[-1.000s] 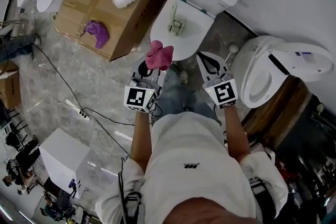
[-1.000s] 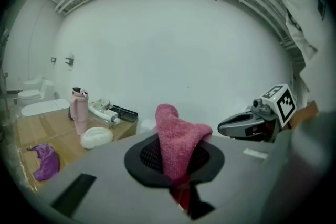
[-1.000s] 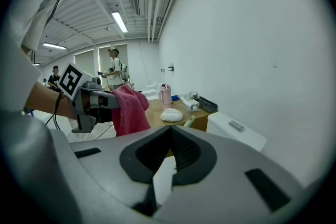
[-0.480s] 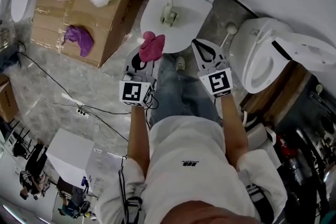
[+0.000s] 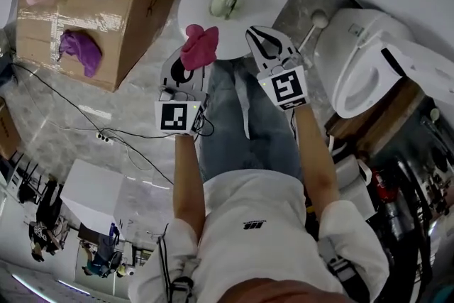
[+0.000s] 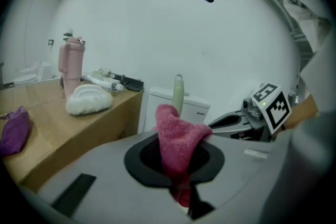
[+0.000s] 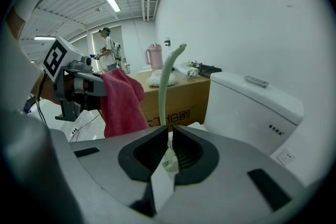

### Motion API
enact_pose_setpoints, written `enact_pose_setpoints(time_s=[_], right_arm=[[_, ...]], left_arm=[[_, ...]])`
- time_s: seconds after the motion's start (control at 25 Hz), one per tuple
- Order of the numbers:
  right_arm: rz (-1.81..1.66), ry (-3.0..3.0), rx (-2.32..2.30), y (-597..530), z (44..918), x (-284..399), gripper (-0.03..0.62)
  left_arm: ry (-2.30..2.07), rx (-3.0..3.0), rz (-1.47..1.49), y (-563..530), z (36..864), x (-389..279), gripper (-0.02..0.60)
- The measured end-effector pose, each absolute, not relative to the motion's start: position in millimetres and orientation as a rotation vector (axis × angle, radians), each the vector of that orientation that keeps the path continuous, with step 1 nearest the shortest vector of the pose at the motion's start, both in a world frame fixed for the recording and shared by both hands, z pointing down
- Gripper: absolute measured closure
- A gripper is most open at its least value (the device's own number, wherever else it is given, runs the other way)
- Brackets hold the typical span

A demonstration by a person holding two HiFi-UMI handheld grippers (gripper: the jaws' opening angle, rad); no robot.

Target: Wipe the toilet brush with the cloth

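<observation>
1. The left tongs (image 5: 188, 66) are clamped on the pink cloth (image 5: 200, 46). It sticks up out of them in a loose bunch, near the front edge of the closed toilet lid (image 5: 262, 0).
2. The right tongs (image 5: 262, 35) have just been opening and stand only a slit apart, with nothing pinched in them. In the right gripper view the brush handle lines up with that slit, but the head view shows it ahead of the tips and clear of them.
3. The pale green toilet brush (image 5: 221, 1) stands upright in what looks like its holder. It sits about the middle of the lid, back from the front edge, and neither tongs touch it. Wiping appears not yet begun.
4. The slit looks too narrow for the handle. Pushing in like this would probably knock the handle and tip the brush, which stands free on a smooth lid and could slide toward an edge.
5. The cloth hangs from one small pinch. Dragging it along the handle could pull it free.
6. If the cloth pushes on the brush before the right tongs steady it, the brush may topple.
7. The two tongs work close together and could bump each other.
</observation>
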State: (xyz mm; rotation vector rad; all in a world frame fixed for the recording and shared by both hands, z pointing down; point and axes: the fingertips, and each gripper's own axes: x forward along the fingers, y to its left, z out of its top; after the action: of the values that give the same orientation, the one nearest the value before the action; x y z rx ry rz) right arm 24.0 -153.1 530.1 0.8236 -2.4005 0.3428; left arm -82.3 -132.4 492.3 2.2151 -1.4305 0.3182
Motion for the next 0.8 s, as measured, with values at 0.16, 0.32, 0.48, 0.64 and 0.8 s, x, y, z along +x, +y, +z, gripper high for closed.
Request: enact_pose_setpoints(time_s=[0.16,0.32,0.48,0.64,0.8], right_arm=[[0.365,-2.410,0.762,-157,561,26,0.559],[0.373,-2.447,0.721,-162,586,26,0.556],[0.354,-2.453,0.657,-162,608,25,0.545],[0.308,-2.450,0.582,-164,628,21,0.522],[0.244,-2.456,0.510,-167,645,11,0.508]], left_arm=[[-1.478,2.167,0.358,-133,517,-75,0.548],[-1.535,2.155,0.337,-135,534,-69,0.546],[-1.550,2.143,0.360,-134,554,-64,0.548],[-1.563,2.146,0.358,-135,572,-61,0.546],[-1.570,2.155,0.335,-136,585,-59,0.546]])
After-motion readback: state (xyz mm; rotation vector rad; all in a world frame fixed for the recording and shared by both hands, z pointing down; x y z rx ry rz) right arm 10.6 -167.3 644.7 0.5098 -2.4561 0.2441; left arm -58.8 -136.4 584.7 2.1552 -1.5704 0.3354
